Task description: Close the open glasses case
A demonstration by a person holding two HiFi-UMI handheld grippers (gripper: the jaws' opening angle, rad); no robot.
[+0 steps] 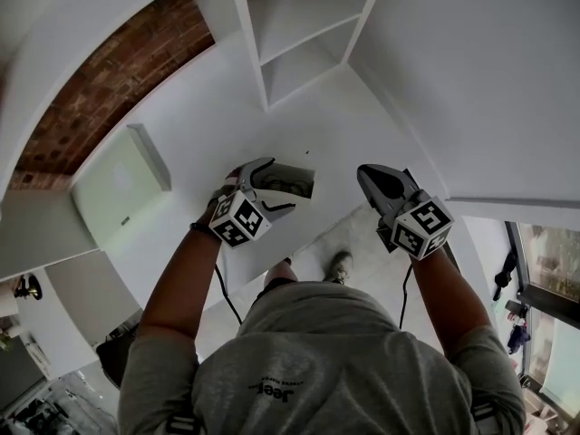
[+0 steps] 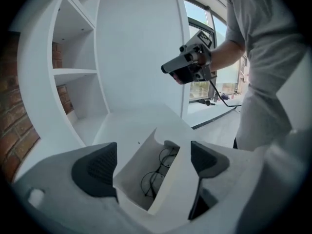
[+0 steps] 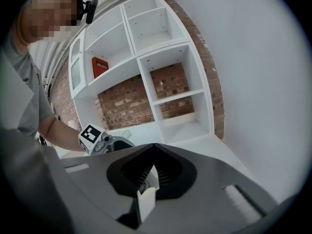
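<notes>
The white glasses case (image 1: pixel 304 172) lies open on the white tabletop (image 1: pixel 272 116). In the left gripper view the case (image 2: pixel 136 172) sits between the jaws, its lid raised on the right, with round dark-rimmed glasses (image 2: pixel 158 177) lying inside. My left gripper (image 1: pixel 283 187) (image 2: pixel 153 162) is open, one pad on either side of the case, neither pressing on it. My right gripper (image 1: pixel 367 175) (image 3: pixel 153 150) hovers to the right of the case, fingertips together and nothing held. It also shows up high in the left gripper view, as the right gripper (image 2: pixel 168 68).
A white shelf unit (image 1: pixel 299 43) stands at the back against a brick wall (image 1: pixel 109 89). A red box (image 3: pixel 99 66) sits on a shelf. A pale flat box (image 1: pixel 118 193) lies to the left. The table's front edge (image 1: pixel 272 261) runs just past the grippers.
</notes>
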